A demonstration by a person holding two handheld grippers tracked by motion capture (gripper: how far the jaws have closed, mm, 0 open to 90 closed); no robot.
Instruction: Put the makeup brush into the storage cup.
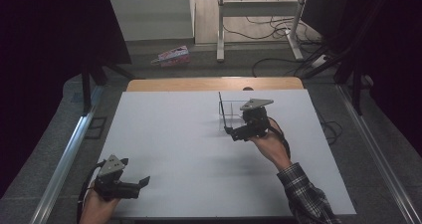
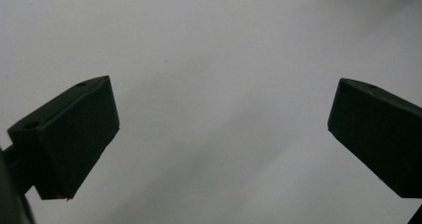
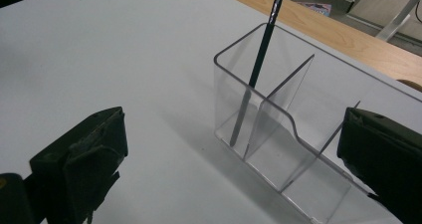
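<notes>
A clear plastic organizer [image 3: 278,134] with several compartments stands on the white table [image 1: 189,149], right of centre in the high view [image 1: 231,115]. A dark pencil [image 3: 259,64] leans upright in its end compartment [image 1: 222,112]. My right gripper [image 1: 238,132] hovers just in front of the organizer, jaws wide apart and holding nothing [image 3: 229,159]. My left gripper [image 1: 141,183] rests near the table's front left corner, open, with bare white table between its fingertips [image 2: 224,129].
A wooden strip [image 1: 214,83] borders the table's far edge. Beyond it on the floor lie a small colourful box [image 1: 171,56], desk legs [image 1: 220,30] and cables [image 1: 278,59]. Metal rails [image 1: 64,154] run along both sides of the table.
</notes>
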